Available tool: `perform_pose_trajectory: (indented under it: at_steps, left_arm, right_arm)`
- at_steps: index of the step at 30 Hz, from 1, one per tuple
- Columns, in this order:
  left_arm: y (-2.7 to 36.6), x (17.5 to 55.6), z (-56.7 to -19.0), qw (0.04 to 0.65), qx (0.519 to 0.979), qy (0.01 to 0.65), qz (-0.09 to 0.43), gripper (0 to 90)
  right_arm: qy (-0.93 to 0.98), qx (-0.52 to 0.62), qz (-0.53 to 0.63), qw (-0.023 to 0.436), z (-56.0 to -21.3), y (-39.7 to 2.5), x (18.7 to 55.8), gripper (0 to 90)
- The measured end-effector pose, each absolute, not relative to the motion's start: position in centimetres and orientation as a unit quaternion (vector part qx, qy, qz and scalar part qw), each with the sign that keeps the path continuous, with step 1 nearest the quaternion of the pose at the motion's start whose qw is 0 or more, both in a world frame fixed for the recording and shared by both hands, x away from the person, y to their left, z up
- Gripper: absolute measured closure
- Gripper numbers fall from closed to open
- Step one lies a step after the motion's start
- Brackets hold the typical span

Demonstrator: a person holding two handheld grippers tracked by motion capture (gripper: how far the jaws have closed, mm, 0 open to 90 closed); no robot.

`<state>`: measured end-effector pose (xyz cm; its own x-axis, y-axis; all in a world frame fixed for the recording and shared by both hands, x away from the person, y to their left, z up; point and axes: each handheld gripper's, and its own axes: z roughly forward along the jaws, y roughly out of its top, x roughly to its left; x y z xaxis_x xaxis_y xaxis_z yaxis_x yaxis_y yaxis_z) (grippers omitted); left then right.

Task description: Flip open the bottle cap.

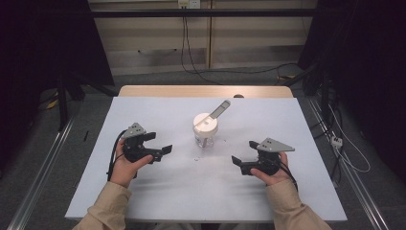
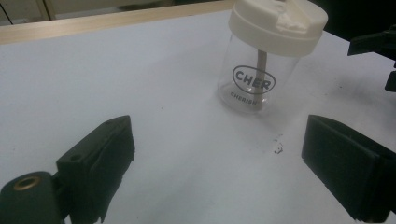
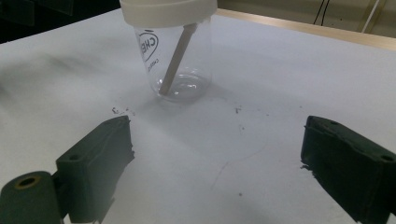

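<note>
A clear jar [image 1: 206, 136] with a cream lid [image 1: 205, 123] stands upright near the middle of the white table [image 1: 158, 191]. A grey handle [image 1: 220, 109] slants up from the lid toward the far right. The left gripper view shows the jar [image 2: 254, 81] printed with "CHER", a thin stick inside it. That stick [image 3: 176, 58] leans in the jar [image 3: 175, 60] in the right gripper view. My left gripper [image 1: 160, 146] rests open to the jar's left. My right gripper [image 1: 244, 154] rests open to its right. Both hold nothing.
Small dark specks [image 3: 122, 111] lie on the table in front of the jar. The table's wooden far edge [image 1: 206, 91] runs behind it. Cables [image 1: 344, 143] trail on the floor at the right, and metal rails flank the table.
</note>
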<state>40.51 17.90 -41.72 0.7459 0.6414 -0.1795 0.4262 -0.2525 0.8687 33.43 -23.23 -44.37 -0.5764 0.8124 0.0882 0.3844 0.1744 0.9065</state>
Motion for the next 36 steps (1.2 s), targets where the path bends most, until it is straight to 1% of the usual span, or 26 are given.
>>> perform_pose_trajectory:
  at_steps: [28,36]
  left_arm:
    - [22.3,37.9,-43.2,0.486,0.788,0.359,0.12,8.6]
    - [22.9,37.2,-43.4,0.488,0.785,0.361,0.123,8.5]
  right_arm:
    - [0.729,0.417,0.493,0.225,-44.7,-26.2,31.2,10.0]
    - [0.727,0.422,0.493,0.226,-44.8,-26.8,30.8,10.2]
